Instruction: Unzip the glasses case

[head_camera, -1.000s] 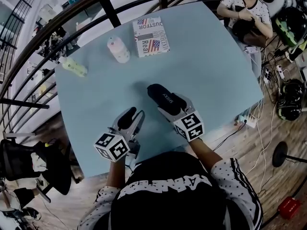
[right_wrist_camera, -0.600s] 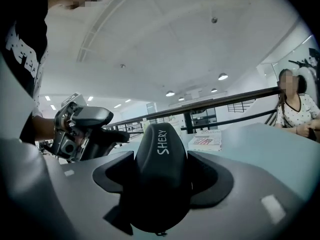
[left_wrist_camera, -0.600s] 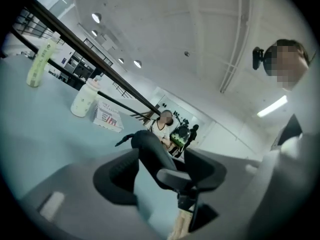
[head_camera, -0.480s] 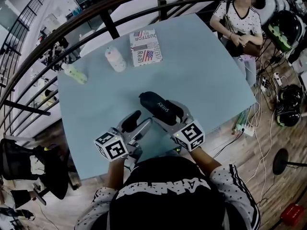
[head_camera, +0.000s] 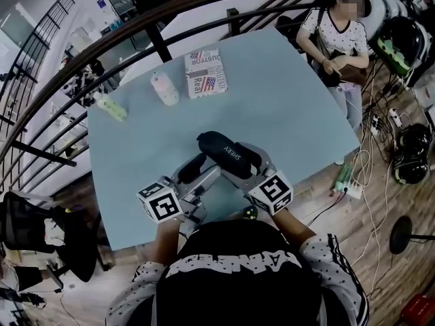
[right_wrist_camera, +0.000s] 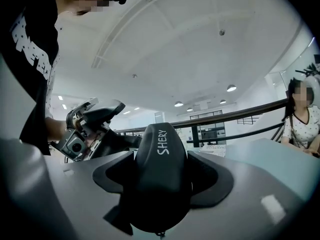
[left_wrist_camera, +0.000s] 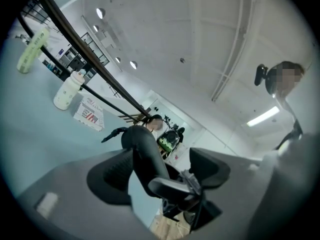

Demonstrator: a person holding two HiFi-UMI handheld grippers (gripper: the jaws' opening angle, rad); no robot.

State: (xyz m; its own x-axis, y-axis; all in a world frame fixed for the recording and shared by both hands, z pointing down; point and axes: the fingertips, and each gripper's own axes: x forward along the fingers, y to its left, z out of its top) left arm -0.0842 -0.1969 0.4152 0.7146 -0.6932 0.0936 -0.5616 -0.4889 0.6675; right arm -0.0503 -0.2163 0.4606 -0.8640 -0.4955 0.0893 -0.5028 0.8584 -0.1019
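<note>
The black glasses case (head_camera: 223,152), marked SHERY, is held just above the blue table (head_camera: 292,107). My right gripper (head_camera: 239,163) is shut on it; in the right gripper view the case (right_wrist_camera: 161,169) fills the gap between both pads. My left gripper (head_camera: 202,170) reaches in from the left, its jaws open around the case's near edge. In the left gripper view the case (left_wrist_camera: 144,151) stands edge-on between the pads, against the left one, with a small metal zip pull (left_wrist_camera: 191,181) near the right one. The left gripper (right_wrist_camera: 92,121) also shows in the right gripper view.
At the table's far side lie a flag-printed box (head_camera: 205,73), a white bottle (head_camera: 165,88) and a pale green bottle (head_camera: 111,105). A dark railing (head_camera: 153,29) curves behind the table. A person (head_camera: 340,36) sits at the far right corner. Cables cover the floor at right.
My left gripper has swung right and forward until its jaws sit round the case's near edge. The right gripper has shifted the case slightly left and nearer.
</note>
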